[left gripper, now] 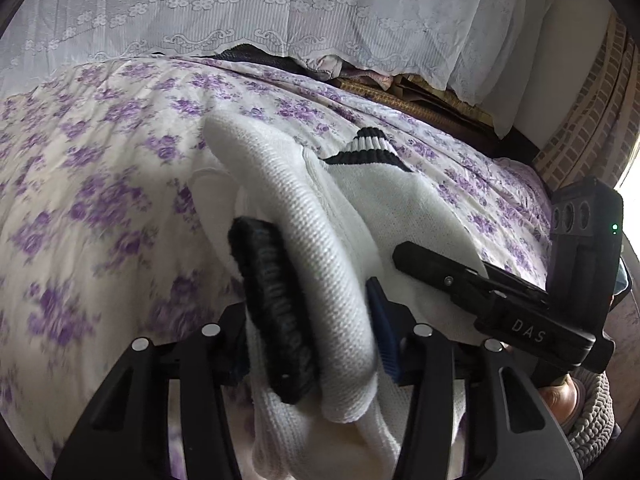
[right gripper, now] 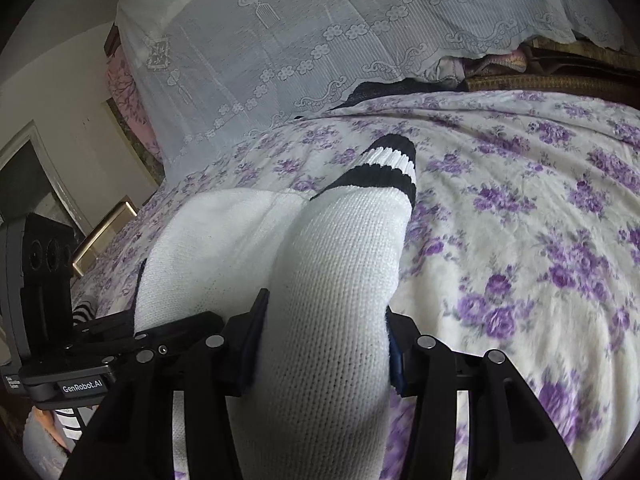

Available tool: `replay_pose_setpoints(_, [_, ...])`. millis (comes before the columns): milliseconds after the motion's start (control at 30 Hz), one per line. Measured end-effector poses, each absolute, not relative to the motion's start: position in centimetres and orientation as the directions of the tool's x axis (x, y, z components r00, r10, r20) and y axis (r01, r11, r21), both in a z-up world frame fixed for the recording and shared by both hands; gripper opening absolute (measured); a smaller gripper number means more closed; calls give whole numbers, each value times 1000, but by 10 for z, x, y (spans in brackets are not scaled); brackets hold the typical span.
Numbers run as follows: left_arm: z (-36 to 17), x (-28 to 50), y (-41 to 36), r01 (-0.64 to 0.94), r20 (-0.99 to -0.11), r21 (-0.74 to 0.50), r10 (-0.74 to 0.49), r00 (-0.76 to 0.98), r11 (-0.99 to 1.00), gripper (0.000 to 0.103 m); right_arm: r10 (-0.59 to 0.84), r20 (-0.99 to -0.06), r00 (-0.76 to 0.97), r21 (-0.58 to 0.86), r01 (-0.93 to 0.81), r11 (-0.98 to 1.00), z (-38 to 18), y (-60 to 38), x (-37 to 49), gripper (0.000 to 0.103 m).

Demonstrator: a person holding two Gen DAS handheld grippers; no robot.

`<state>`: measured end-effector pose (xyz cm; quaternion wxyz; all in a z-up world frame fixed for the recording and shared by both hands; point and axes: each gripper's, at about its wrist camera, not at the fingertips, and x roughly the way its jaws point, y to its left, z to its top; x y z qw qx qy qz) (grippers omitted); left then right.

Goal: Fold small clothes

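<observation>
A white knit garment (left gripper: 320, 240) with a black-and-white striped cuff (left gripper: 370, 150) lies bunched on the bed and is lifted at its near end. My left gripper (left gripper: 316, 340) is shut on a thick fold of it, with a black ribbed trim (left gripper: 276, 320) against the left pad. In the right wrist view the same garment (right gripper: 332, 280) fills the jaws of my right gripper (right gripper: 324, 320), which is shut on it. The striped cuff (right gripper: 384, 164) points away from me. One of the right gripper's fingers (left gripper: 440, 276) rests on the knit just right of my left one.
The bed carries a white sheet with purple flowers (right gripper: 520, 220). A lace cover (left gripper: 280, 12) hangs over stacked things at the far edge. A brick-patterned wall (left gripper: 580, 132) is at the right. A gold-coloured frame (right gripper: 106, 236) and a doorway sit at the left.
</observation>
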<state>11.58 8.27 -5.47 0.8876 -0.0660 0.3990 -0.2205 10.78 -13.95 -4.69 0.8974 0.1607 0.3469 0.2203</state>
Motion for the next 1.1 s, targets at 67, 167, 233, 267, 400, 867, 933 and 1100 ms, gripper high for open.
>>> replay_pose_setpoints(67, [-57,106,89,327,-685,-305,-445,577,894,48,514,-570,641,444,-286,849,-49,-134,102,51])
replay_pose_setpoints(167, [-61,97,95,315,-695,-318,-446,564,894,48,524,-587,617,452,-287,845,-53,-129,93,58])
replay_pose_setpoints(233, [-64,98,97,305,-702,-326,-445,556,895,50,540,-611,578,474,-279,835,-60,-128,94,64])
replay_pose_setpoints(267, [-68,101,97,298,-711,-327,-441,548,897,54,561,-610,560,510,-265,819,-65,-132,96,65])
replay_pose_setpoints(400, [-77,110,101,281,-709,-390,-481,516,877,59,646,-566,511,638,-224,737,-81,-149,104,63])
replay_pose_setpoints(867, [-45,48,108,306,-647,-312,-437,625,900,44,595,-515,617,524,-324,788,-41,-125,50,52])
replay_pose_setpoints(933, [-38,35,115,297,-633,-298,-421,650,907,44,609,-501,615,514,-355,781,-31,-115,40,53])
replay_pose_setpoints(1100, [-23,-4,144,242,-608,-252,-348,714,937,44,649,-477,592,501,-423,755,-13,-82,20,53])
